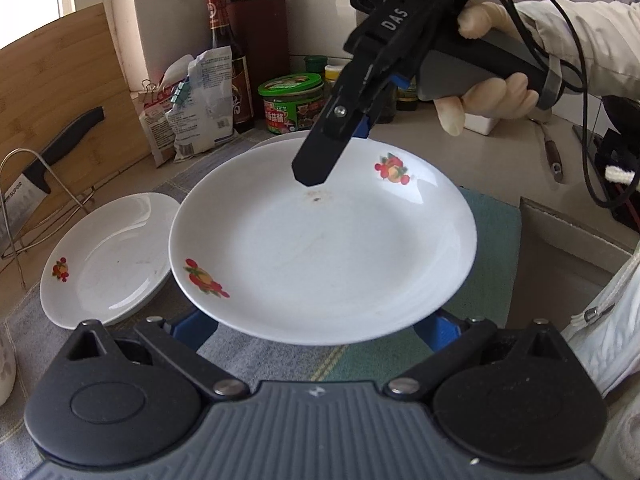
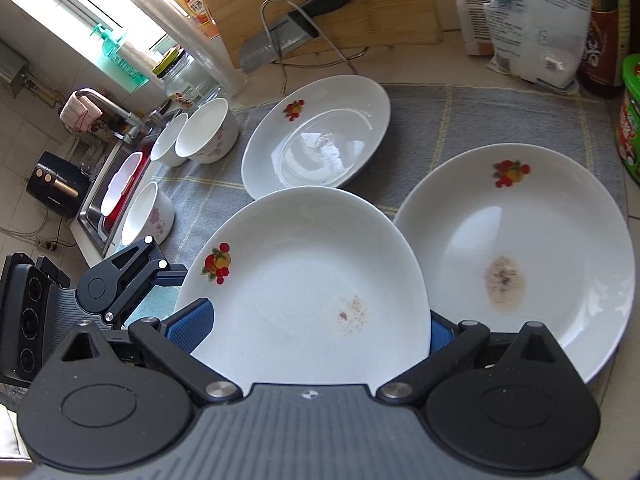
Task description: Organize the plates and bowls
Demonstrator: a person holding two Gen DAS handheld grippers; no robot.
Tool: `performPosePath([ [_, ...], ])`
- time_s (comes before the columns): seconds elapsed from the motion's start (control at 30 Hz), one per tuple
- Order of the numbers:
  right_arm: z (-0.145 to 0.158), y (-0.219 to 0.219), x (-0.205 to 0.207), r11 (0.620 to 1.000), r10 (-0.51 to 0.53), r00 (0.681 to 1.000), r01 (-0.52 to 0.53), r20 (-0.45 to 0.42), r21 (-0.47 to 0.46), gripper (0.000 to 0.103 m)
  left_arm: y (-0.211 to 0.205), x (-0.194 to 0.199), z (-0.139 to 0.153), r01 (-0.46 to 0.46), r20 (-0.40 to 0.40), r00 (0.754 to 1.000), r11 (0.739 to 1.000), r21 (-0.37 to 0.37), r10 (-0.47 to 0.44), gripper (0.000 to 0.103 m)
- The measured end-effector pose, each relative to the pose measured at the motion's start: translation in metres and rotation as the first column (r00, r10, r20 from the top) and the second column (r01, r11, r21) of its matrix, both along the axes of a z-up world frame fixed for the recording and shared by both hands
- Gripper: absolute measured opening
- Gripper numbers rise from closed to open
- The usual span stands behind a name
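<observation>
Right wrist: three plates (image 2: pixel 316 136), three bowls (image 2: pixel 206 130)

A grey checked cloth (image 2: pixel 472 120) covers the counter, carrying two white fruit-printed plates (image 2: pixel 316 136) (image 2: pixel 520 248), with three white floral bowls (image 2: pixel 208 130) left of them.

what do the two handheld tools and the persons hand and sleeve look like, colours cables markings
Both tools are black with a ribbed grey body and blue finger pads. The right tool has white "DAS" lettering, a grey handle and a black cable looping behind it. The hand on it wears a pale glove, with a cream sleeve. The left tool shows silver pivot screws.
</observation>
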State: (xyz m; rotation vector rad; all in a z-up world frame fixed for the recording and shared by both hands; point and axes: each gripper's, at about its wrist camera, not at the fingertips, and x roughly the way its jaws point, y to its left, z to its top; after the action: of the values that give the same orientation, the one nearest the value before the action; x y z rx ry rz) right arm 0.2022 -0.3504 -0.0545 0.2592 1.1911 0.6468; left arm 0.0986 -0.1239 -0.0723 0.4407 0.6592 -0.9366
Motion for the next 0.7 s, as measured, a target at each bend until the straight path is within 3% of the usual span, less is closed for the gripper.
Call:
performPosePath([
  [0.7,-0.003,-0.068,0.023,0.997,-0.073,0.997,0.073,0.027,0.001,0.103,-0.062,0.034,-0.009,0.043,0.001,0.999,0.999,0.014,-0.043,0.102],
])
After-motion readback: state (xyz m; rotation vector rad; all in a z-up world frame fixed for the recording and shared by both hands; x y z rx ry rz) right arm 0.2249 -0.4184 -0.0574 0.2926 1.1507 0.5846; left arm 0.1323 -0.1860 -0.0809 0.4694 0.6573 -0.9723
